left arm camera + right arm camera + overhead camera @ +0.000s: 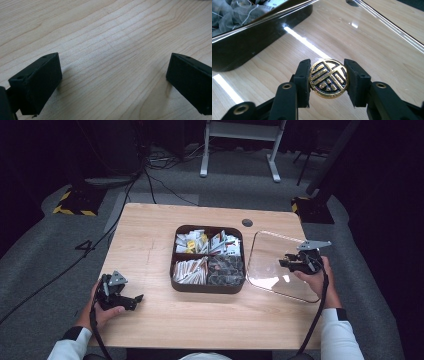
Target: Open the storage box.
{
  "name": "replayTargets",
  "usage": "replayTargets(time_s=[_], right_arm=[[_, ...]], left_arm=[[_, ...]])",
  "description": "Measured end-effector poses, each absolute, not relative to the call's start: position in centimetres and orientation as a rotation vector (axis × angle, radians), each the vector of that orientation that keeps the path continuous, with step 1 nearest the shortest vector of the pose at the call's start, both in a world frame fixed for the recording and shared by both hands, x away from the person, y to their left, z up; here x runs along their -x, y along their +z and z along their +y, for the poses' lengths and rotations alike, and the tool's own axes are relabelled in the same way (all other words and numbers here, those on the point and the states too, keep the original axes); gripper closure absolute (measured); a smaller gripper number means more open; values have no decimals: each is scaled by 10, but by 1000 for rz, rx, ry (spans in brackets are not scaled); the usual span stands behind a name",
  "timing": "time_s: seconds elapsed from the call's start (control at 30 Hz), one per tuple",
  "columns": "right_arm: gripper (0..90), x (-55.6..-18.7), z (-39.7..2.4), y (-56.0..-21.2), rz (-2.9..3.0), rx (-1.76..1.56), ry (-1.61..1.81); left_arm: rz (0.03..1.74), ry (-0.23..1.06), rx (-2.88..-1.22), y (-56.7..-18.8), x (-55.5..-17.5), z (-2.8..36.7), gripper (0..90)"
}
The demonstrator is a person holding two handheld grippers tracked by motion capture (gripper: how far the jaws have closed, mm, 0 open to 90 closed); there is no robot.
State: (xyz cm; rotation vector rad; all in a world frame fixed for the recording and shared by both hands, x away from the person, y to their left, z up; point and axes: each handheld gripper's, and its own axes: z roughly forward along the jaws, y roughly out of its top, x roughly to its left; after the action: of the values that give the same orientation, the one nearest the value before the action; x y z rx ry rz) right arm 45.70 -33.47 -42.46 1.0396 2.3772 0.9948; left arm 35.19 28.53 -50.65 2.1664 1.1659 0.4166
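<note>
A clear square lid with a round gold-and-black knob hangs just right of a dark brown four-compartment box. My right gripper is shut on the knob, a pad pressed on each side. The lid looks tilted, its left edge close to the box wall. The box holds paper sachets in three compartments and dark round capsules in the front right one. At the front left of the table, my left gripper rests open over bare wood, with nothing between its jaws.
The light wooden table has a small dark round hole cover near its far edge. Grey carpet with cables surrounds it. A white frame's legs stand behind the table.
</note>
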Motion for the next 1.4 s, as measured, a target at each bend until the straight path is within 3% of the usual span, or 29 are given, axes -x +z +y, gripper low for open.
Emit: replayTargets(time_s=[0.9, 1.3, 1.4], right_arm=[[587, -472, -337, -478, 2447, -1063, 904], [583, -475, -337, -485, 2439, -1061, 921], [545, -475, -338, -483, 2425, -1073, 963]], left_arm=[[1168, 415, -2164, -507, -352, 285, 5], [1168, 416, -2165, -507, -352, 285, 5], [1168, 415, -2164, -507, -352, 285, 5]])
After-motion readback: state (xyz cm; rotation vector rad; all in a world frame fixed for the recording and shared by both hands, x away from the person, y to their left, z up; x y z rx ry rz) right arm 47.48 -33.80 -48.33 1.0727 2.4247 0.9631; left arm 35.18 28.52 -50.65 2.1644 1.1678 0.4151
